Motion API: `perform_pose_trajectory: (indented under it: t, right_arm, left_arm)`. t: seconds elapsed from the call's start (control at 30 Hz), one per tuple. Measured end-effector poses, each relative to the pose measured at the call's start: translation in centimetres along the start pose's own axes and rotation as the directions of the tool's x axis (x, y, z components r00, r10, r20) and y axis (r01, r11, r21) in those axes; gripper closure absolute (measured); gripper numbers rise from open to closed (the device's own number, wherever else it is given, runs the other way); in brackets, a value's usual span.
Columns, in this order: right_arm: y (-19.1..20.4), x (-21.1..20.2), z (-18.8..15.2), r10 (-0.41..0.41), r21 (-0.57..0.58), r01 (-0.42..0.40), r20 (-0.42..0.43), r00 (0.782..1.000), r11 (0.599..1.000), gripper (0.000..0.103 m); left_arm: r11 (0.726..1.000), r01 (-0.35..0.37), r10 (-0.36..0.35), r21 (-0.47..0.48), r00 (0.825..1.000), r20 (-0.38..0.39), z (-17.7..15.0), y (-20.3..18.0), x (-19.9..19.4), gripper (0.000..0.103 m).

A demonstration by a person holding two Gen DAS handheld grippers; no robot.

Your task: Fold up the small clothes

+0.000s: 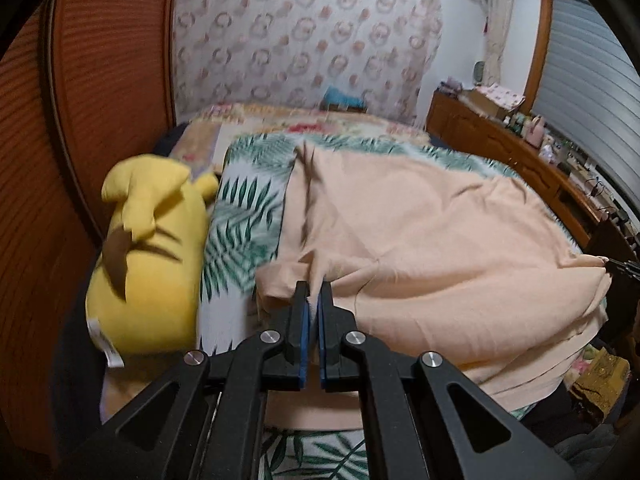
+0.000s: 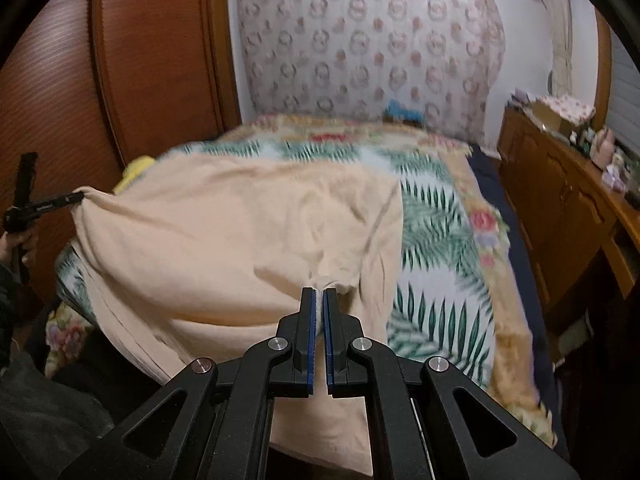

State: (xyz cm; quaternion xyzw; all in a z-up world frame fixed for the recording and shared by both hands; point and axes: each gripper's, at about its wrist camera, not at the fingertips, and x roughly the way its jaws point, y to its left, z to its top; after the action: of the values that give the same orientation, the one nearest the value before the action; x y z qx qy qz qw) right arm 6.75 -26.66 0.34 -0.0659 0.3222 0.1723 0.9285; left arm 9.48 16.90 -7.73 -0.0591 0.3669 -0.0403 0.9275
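Both my grippers are clamped on the peach garment (image 1: 420,232). My left gripper (image 1: 315,286) has its jaws together on a bunched bit of the cloth's edge nr the left side of the bed (image 2: 448,240), and my right gripper (image 2: 319,292) pinches another fold nr the bed's right side. The garment hangs between them, spread over the palm-leaf blanket (image 1: 244,208) w/ its far part resting on it and the near part sagging off the bed's front edge. Probably a T-shirt, but the blur makes that hard to confirm. A yellow plush toy (image 1: 148,256) lies along the bed's left edge, just beside the blanket. A wooden dresser (image 2: 560,208) stands off the right side.
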Motion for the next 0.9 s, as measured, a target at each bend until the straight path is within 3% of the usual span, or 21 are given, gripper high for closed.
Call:
perform_pose_trajectory:
  t: [0.3, 0.37, 0.43, 0.73, 0.83, 0.9]
  right_arm:
    - [-0.3, 3.1, -1.2, -0.022, 0.024, 0.024, -0.064, 0.998, 0.999, 0.1]
    - [-0.3, 3.3, -1.2, -0.017, 0.026, 0.019, -0.071, 0.997, 0.999, 0.1]
    - [-0.3, 3.4, -1.2, -0.02, 0.024, 0.022, -0.076, 0.997, 0.999, 0.1]
    - [0.1, 2.3, -1.9, -0.026, 0.018, 0.028, -0.084, 0.996, 0.999, 0.1]
    - [0.5, 1.2, -2.2, -0.034, 0.018, 0.036, -0.066, 0.997, 0.999, 0.087]
    - [0.5, 0.9, -2.1, -0.047, 0.021, 0.048, -0.056, 0.997, 0.999, 0.062]
  left_arm:
    - [1.0, -0.016, 0.016, 0.003, 1.0, -0.023, -1.1, 0.2, 0.3, 0.098]
    - [1.0, -0.027, 0.027, 0.008, 0.999, -0.028, -1.3, 0.3, 0.4, 0.087]
    - [0.999, -0.042, 0.042, 0.006, 0.999, -0.028, -1.3, 0.5, 0.5, 0.069]
    - [0.998, -0.067, 0.065, -0.02, 0.995, -0.077, -2.2, 1.8, 1.9, 0.061]
    - [0.997, -0.069, 0.066, -0.027, 0.993, -0.094, -2.5, 1.9, 2.4, 0.061]
    - [0.997, -0.072, 0.07, -0.027, 0.994, -0.085, -2.7, 1.8, 2.3, 0.061]
